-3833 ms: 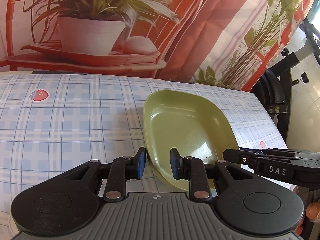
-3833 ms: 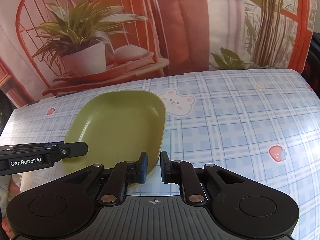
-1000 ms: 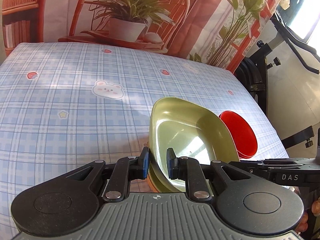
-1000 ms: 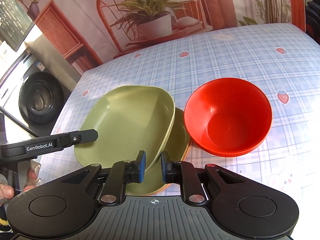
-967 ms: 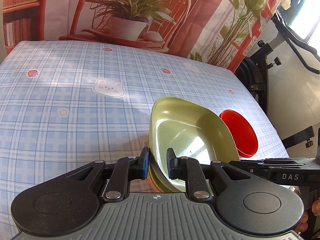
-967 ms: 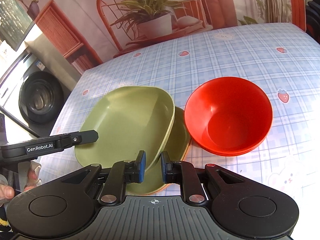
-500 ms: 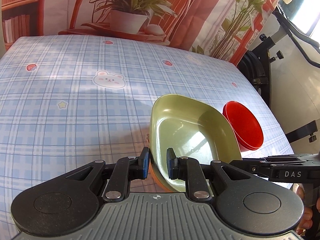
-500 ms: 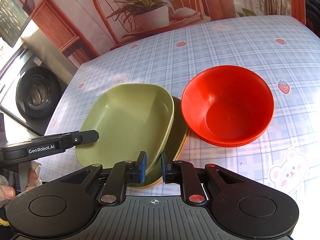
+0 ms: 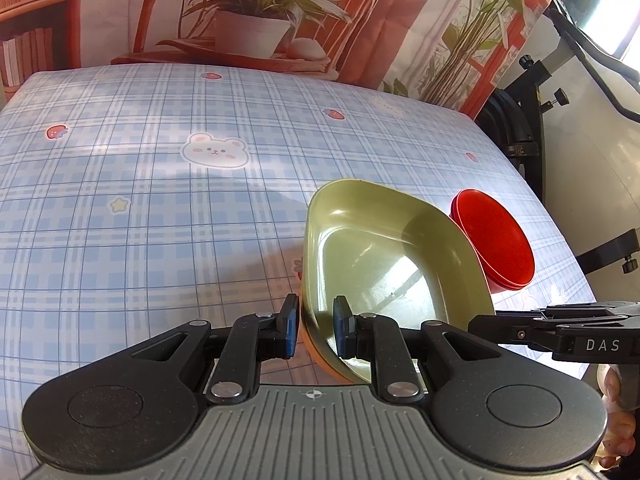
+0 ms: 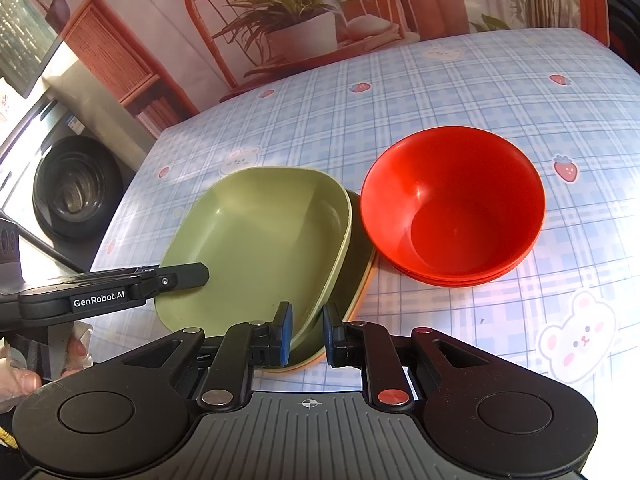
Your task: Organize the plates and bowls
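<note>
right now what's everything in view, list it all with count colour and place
green plate: one, olive green, held tilted over the plate stack
plate stack: at least two, green over orange, on the table left of the bowls
red bowls: nested stack, count unclear, right of the plates
tablecloth: one, blue plaid with bears and strawberries
backdrop: printed plant and orange chair, behind the table
left gripper: shut on the green plate's rim
right gripper: shut on its opposite rim

A blue plaid tablecloth (image 9: 140, 208) with bear and strawberry prints, a potted-plant backdrop (image 9: 256, 20), possibly a washing machine (image 10: 76, 192).
</note>
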Motion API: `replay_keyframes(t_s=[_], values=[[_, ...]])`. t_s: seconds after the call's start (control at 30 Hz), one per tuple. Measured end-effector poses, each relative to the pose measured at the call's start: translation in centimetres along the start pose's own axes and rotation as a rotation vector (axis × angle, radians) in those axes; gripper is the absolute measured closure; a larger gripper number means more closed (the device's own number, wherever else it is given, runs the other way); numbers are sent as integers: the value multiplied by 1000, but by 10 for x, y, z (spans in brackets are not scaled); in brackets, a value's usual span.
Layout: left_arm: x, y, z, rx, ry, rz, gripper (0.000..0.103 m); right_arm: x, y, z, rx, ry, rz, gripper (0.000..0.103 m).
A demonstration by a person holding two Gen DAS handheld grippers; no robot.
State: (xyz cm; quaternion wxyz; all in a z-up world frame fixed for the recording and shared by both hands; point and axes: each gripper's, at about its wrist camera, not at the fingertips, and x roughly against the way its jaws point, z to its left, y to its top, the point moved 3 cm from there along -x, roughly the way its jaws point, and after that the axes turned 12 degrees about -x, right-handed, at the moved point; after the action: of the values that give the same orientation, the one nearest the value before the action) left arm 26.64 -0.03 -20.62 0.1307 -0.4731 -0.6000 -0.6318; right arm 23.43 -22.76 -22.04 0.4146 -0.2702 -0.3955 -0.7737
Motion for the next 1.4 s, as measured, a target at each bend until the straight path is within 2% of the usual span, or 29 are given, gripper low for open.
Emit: replay_keyframes(t_s=[0.3,0.4,0.7,0.87,1.4], values=[[4,-1,3,25,-3,-25,83,3,0,-4,-6,-11,-24,85],[5,-1,2,24,-5,-34,83,4,0,-7,-19,-24,-36,80],[16,9,3,25,-7,-85,83,-6,-1,-9,-32,-45,-27,78],[10,4,8,33,17,-64,83,-11,-1,-12,-39,-49,-22,78],[0,-1,13,56,23,-38,80,-12,-3,-18,-72,-59,-41,78]])
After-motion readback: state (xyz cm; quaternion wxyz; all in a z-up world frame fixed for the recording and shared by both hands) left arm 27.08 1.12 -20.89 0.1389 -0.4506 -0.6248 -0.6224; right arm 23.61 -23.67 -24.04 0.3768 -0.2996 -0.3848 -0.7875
